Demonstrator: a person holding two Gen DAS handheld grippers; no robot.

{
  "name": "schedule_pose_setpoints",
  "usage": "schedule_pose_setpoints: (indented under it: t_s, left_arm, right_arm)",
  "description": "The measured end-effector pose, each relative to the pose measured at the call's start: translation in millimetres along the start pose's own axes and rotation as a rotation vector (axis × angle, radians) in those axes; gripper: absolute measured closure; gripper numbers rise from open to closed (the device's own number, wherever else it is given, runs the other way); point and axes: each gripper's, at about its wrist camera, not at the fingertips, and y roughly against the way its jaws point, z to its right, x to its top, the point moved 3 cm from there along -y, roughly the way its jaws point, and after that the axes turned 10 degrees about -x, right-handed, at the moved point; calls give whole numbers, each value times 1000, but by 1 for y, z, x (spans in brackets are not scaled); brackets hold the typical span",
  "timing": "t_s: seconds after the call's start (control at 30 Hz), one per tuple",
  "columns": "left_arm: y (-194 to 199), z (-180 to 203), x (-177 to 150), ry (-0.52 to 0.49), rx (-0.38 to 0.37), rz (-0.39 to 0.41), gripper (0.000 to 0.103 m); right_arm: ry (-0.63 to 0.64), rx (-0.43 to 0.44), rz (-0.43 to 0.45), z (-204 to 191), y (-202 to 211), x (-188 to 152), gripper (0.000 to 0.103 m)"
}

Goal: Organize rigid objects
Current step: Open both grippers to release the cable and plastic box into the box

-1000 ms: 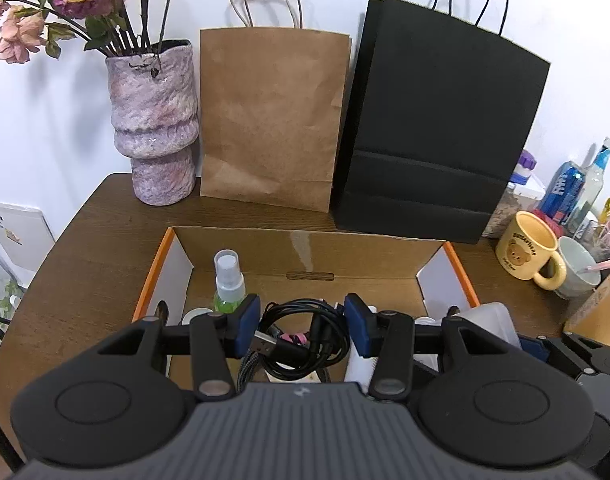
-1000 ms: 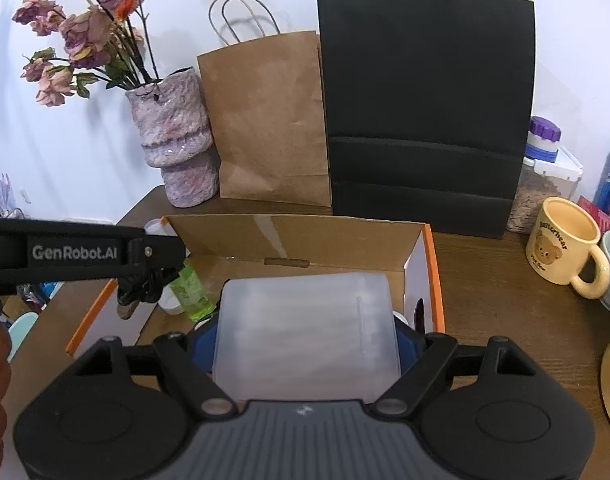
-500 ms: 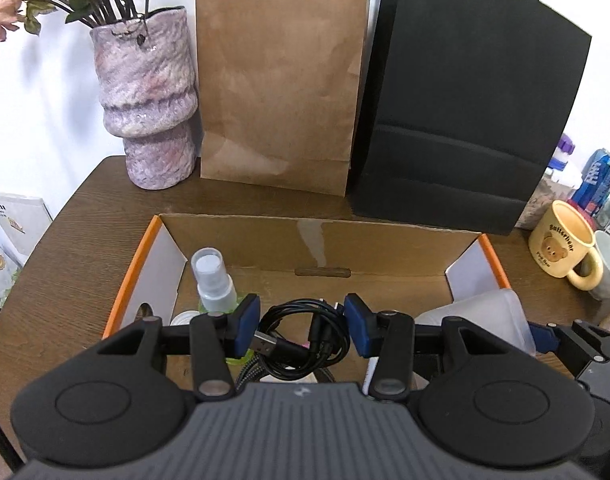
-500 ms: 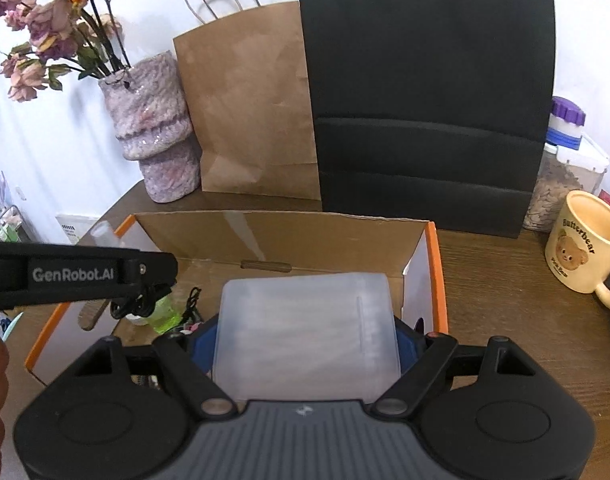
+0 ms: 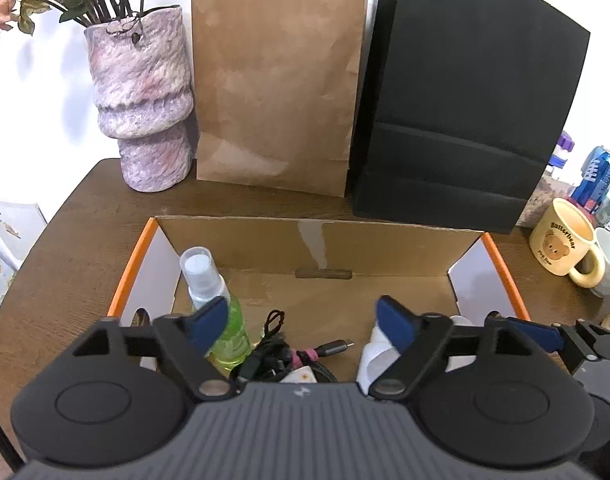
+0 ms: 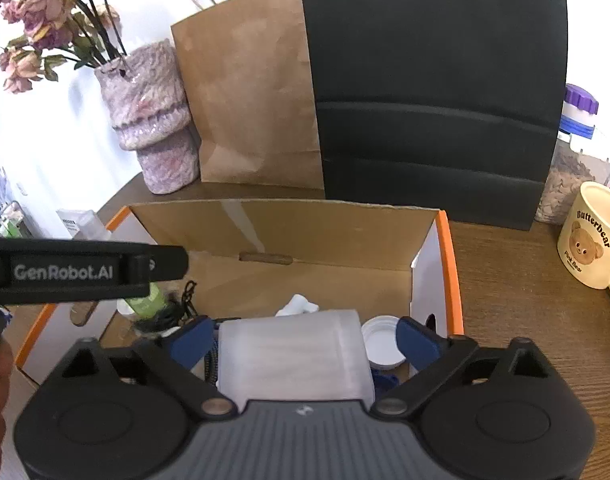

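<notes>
Grippers both spread wide: left gripper (image 5: 303, 322) empty above cable bundle (image 5: 283, 354) at lower centre; right gripper (image 6: 305, 338) straddles frosted plastic container (image 6: 295, 360) without gripping. Container sits low in cardboard box (image 6: 447, 264), white lid (image 6: 383, 346) beside it. Best exit: lift straight up, avoid snagging cables or spray bottle (image 5: 215, 306).

Vase (image 5: 143, 92), brown bag (image 5: 275, 84), blk bag (image 5: 465, 100), bear mug (image 5: 563, 246).

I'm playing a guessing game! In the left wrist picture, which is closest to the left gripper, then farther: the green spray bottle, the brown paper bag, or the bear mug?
1. Green spray bottle with clear cap: right beside the left gripper, inside the cardboard box.
2. Cream bear mug: off right, on the wooden table.
3. Brown paper bag: back by the wall.
</notes>
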Motion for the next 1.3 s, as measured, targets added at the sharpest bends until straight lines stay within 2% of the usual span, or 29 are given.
schedule_pose_setpoints:
  t_s: [0.03, 0.07, 0.67, 1.3]
  left_arm:
    - [2, 0, 0, 1, -4, 4, 1]
    - [4, 0, -1, 2, -8, 13, 0]
    - [38, 0, -4, -9, -4, 45, 0]
    - [121, -3, -21, -39, -40, 124, 0]
  right_arm:
    - [0, 1, -2, 0, 1, 0, 0]
    - [0, 2, -4, 1, 1, -1, 0]
    - [-38, -21, 9, 10, 24, -8, 0]
    - [-102, -57, 107, 16, 114, -29, 0]
